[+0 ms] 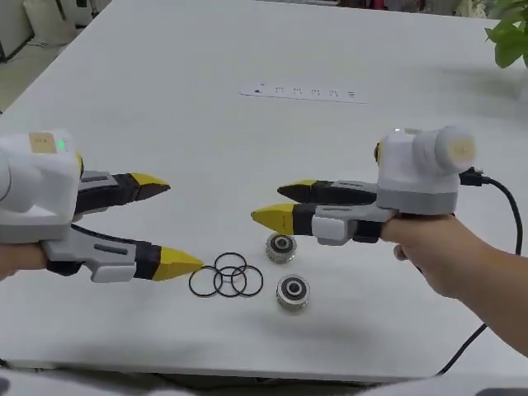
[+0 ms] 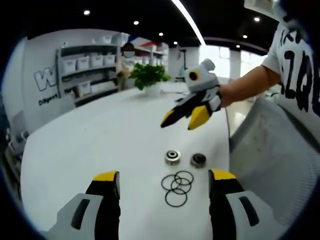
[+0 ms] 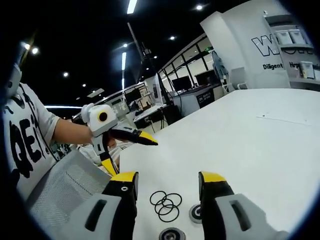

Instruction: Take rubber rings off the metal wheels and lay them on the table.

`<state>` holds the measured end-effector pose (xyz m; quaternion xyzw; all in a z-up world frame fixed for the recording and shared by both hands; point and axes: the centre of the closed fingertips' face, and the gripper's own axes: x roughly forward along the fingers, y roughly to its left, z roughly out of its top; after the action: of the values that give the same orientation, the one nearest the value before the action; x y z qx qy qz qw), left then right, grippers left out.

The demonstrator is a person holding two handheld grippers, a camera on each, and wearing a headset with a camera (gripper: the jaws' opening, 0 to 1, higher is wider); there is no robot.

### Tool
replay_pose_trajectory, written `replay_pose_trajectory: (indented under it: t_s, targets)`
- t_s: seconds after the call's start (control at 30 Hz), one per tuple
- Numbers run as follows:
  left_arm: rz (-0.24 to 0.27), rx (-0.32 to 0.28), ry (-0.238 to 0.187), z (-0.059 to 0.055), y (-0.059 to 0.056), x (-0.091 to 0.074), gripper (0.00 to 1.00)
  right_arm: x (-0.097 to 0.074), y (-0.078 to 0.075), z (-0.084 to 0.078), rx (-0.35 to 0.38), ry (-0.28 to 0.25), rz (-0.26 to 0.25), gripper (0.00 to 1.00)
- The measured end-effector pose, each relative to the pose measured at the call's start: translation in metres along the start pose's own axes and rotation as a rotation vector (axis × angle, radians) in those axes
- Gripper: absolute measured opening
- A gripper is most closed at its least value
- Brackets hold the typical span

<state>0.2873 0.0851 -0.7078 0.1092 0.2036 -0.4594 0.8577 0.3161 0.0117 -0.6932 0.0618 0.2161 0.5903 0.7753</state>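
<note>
Several black rubber rings [image 1: 227,276] lie overlapping on the white table [image 1: 165,99]. Just right of them sit two small metal wheels, one farther [image 1: 280,247] and one nearer [image 1: 292,291]. My left gripper [image 1: 172,223] hovers open to the left of the rings, holding nothing. My right gripper [image 1: 271,205] hovers open above the farther wheel, also holding nothing. In the left gripper view the rings [image 2: 177,187] and wheels [image 2: 173,157] lie ahead between my own jaws, with the right gripper [image 2: 180,119] beyond. The right gripper view has the rings [image 3: 166,205], a wheel [image 3: 196,214] and the left gripper [image 3: 131,156].
A flat white strip [image 1: 304,91] lies farther back on the table. A green plant [image 1: 511,33] stands at the far right corner. A black cable [image 1: 495,206] trails from the right gripper. A mesh chair [image 2: 265,145] sits at the table's near edge.
</note>
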Motion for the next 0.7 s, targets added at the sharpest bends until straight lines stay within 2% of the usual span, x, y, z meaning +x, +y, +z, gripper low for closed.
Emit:
replay_pose_trajectory:
  t_s: [0.37, 0.7]
  targets:
    - [0.007, 0.007, -0.010, 0.005, 0.002, -0.002, 0.74, -0.017, -0.001, 0.011, -0.051, -0.027, -0.024, 0.52]
    - [0.012, 0.011, -0.015, 0.009, 0.002, -0.004, 0.74, -0.031, -0.008, 0.013, -0.081, -0.038, -0.052, 0.55]
